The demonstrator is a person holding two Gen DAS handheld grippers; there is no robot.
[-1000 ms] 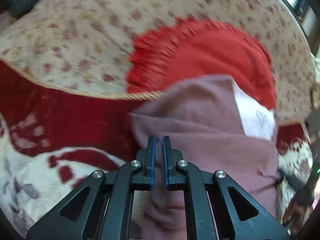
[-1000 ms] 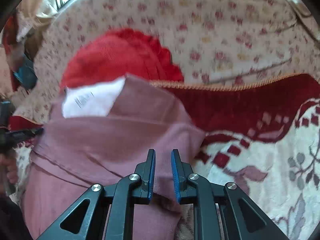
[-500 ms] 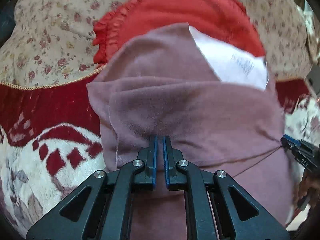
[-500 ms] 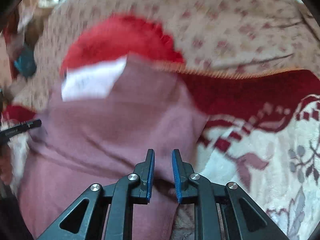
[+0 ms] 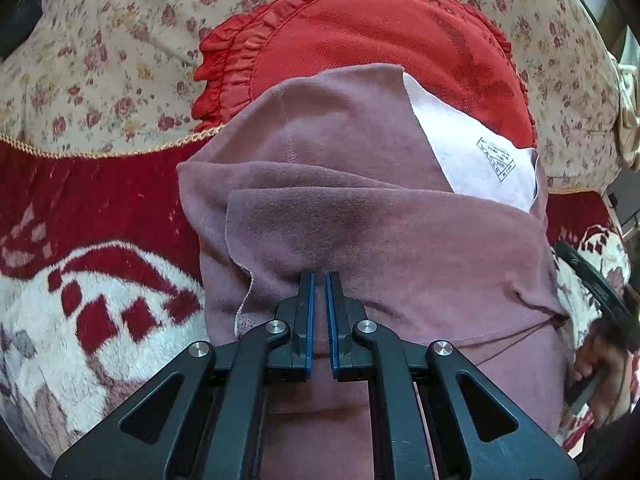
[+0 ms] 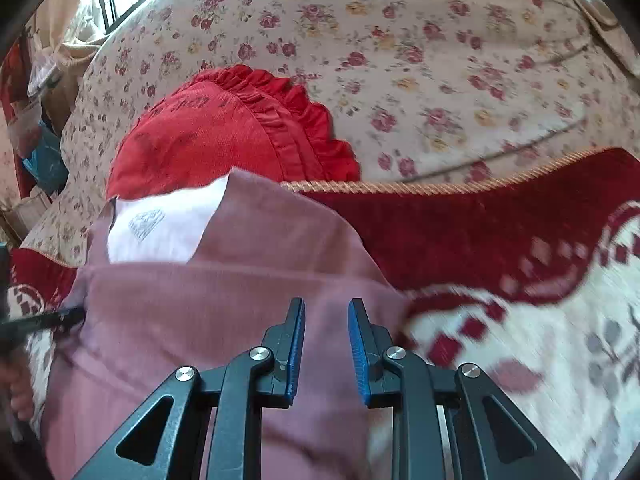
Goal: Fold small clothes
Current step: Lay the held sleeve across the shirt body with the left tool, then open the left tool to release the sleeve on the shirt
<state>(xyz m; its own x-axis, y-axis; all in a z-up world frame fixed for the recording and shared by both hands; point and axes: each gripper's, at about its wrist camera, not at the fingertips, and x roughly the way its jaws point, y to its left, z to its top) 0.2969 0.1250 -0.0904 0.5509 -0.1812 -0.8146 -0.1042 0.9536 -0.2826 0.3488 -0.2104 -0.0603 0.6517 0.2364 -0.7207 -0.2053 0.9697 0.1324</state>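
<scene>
Mauve garment (image 5: 400, 240) pinched by left gripper (image 5: 319, 280), white label (image 5: 476, 160) print unreadable, right gripper (image 6: 326, 308) just parting above it

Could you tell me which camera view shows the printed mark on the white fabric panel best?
The left wrist view: the white fabric panel shows its dark diamond-shaped print sharply. In the right wrist view the panel appears too, its print faint.

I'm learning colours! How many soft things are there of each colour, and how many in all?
Mauve garment: 1
Red frilly cushion: 1
Flowery cream cover: 1
Red-and-white fuzzy blanket: 1
Total: 4
</scene>
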